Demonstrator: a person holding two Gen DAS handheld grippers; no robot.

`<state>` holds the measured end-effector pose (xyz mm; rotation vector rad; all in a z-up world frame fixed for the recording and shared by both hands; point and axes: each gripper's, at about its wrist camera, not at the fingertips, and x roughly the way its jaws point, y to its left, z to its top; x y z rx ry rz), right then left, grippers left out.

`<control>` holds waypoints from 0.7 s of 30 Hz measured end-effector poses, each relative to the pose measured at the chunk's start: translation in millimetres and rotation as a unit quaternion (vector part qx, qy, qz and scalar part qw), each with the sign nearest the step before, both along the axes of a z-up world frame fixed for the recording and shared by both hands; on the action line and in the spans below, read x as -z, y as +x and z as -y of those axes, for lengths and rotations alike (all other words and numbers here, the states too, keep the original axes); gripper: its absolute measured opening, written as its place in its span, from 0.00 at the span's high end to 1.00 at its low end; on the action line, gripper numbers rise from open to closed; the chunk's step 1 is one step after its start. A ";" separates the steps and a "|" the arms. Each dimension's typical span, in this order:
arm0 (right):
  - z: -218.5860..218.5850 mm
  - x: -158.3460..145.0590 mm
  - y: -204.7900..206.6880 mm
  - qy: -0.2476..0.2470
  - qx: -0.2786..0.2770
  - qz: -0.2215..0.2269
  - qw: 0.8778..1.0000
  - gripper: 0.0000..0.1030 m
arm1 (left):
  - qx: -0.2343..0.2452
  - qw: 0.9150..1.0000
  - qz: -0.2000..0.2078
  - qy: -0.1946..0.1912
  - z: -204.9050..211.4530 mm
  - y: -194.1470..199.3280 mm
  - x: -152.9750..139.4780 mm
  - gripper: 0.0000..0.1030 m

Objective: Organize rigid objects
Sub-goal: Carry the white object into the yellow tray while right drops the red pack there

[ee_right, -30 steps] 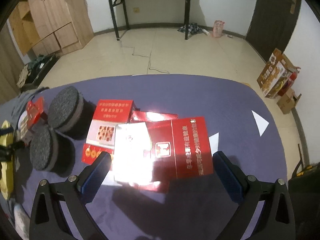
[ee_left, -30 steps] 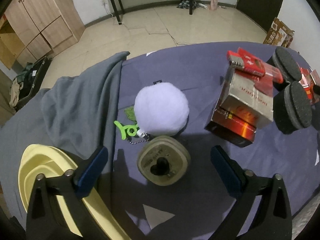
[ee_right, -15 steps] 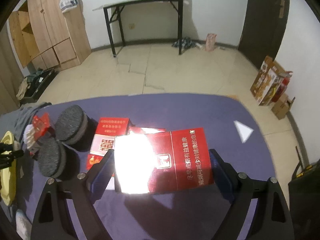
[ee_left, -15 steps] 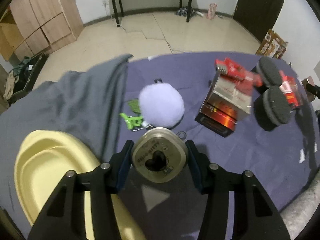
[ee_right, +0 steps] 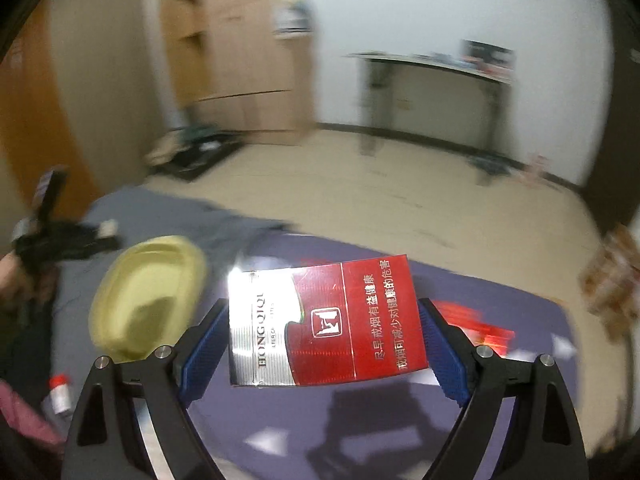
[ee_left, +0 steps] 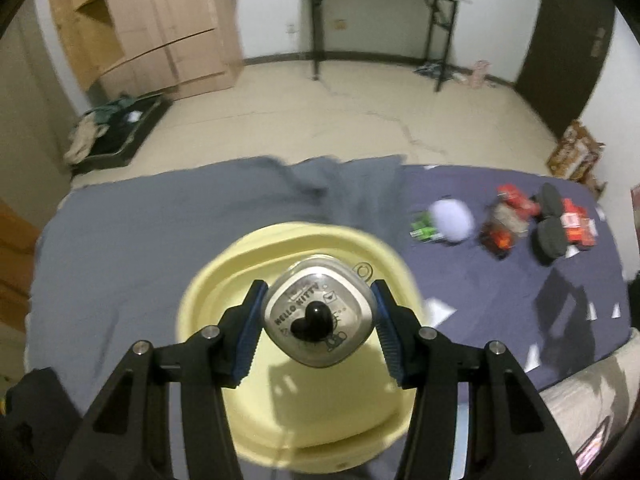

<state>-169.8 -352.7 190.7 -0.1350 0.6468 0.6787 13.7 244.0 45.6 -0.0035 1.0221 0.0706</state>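
Note:
My left gripper [ee_left: 318, 322] is shut on a small rounded-square metal tin [ee_left: 318, 318] with a black heart knob, and holds it in the air above the yellow basin [ee_left: 248, 412]. My right gripper [ee_right: 324, 344] is shut on a flat red and silver cigarette carton [ee_right: 326, 322], lifted off the purple bed cover [ee_right: 400, 432]. The same yellow basin [ee_right: 146, 300] lies to the left in the right wrist view. Several red boxes [ee_left: 516, 204] and two black round pads [ee_left: 550, 220] stay on the cover at the right.
A white fluffy ball [ee_left: 452, 220] and a green clip [ee_left: 422, 230] lie left of the red boxes. A grey blanket [ee_left: 168, 232] covers the left half of the bed. A small red-capped bottle [ee_right: 60, 396] lies at the lower left. The person's hand [ee_right: 12, 272] holds the other gripper.
Both grippers closed on their objects and lifted them. The left one carried the tin left over the yellow basin. The right one swung left with the carton, bringing the basin into view.

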 end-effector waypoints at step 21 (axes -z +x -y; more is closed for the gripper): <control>-339.5 181.8 -87.4 -0.220 -0.175 -0.012 0.960 0.15 | -0.041 0.991 -0.120 -0.042 -79.6 39.4 157.0 0.47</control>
